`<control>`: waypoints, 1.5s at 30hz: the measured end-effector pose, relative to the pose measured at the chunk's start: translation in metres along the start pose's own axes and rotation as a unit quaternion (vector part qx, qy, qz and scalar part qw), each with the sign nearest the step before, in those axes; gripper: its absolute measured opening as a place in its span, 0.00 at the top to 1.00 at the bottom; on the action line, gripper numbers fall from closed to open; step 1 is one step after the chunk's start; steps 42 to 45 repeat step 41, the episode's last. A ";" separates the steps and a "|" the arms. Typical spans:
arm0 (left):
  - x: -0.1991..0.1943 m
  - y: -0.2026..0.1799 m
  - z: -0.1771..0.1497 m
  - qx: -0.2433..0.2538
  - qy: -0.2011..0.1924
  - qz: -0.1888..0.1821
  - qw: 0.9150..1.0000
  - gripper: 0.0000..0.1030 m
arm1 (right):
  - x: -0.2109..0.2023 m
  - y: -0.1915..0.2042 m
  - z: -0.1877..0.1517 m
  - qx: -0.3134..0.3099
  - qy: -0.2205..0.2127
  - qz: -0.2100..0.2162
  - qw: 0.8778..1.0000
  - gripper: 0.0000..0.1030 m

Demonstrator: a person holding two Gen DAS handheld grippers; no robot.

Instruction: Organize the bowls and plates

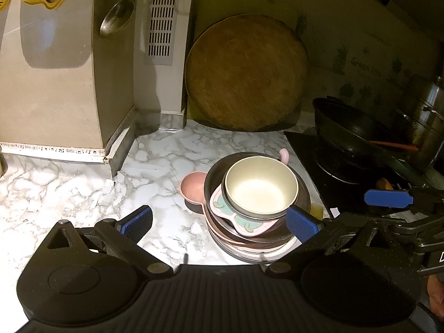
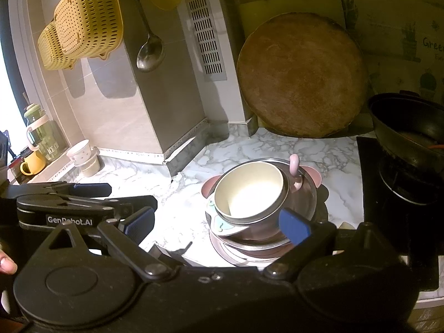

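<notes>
Two grippers hover over a white marble counter [image 1: 69,188], and both have their blue fingers spread wide with nothing between them. Far to the left in the right wrist view, a yellow mug [image 2: 32,163] and a white cup [image 2: 80,152] sit by a glass jar [image 2: 41,133]. Yellow baskets [image 2: 83,25] hang on the wall above, and a metal ladle [image 2: 148,50] hangs next to them. The left gripper [image 1: 219,223] is low over the counter, with its left finger above bare marble and its right finger just beside the pile of dishes. The pile of dishes [image 1: 255,216] stands on the counter in the middle, close to the black stove [image 1: 319,155]. A cream bowl [image 1: 260,187] sits on top of the pile and leans a bit in the right wrist view. Under it is a pink plate with green shapes [image 1: 244,223], then dark and shiny bowls. A pink plate with round ears [image 1: 193,187] pokes out from under the pile. The right gripper [image 2: 216,224] is open around the front of the pile, its right finger close to the rim. A round wooden board [image 1: 247,73] leans on the wall behind. On the right, a black pan [image 1: 352,133] sits on the stove.
</notes>
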State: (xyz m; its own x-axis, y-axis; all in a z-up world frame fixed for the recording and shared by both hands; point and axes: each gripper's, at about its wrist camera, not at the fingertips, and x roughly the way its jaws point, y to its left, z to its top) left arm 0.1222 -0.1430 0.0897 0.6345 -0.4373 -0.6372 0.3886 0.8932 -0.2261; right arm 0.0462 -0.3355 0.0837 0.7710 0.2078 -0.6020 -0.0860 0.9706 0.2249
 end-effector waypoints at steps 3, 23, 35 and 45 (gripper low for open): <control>-0.001 0.000 0.000 -0.001 0.000 0.003 1.000 0.00 | 0.000 0.000 -0.001 -0.001 0.000 -0.001 1.000 0.06; 0.000 0.003 -0.001 -0.004 0.000 -0.003 1.000 0.00 | -0.001 0.001 0.000 0.002 0.002 -0.001 1.000 0.06; 0.000 0.000 -0.002 0.004 -0.001 -0.007 1.000 0.00 | 0.000 0.000 0.000 0.003 0.002 -0.003 1.000 0.06; -0.001 0.001 -0.003 0.001 -0.001 -0.005 1.000 0.00 | 0.001 0.000 0.001 0.005 0.005 -0.001 1.000 0.06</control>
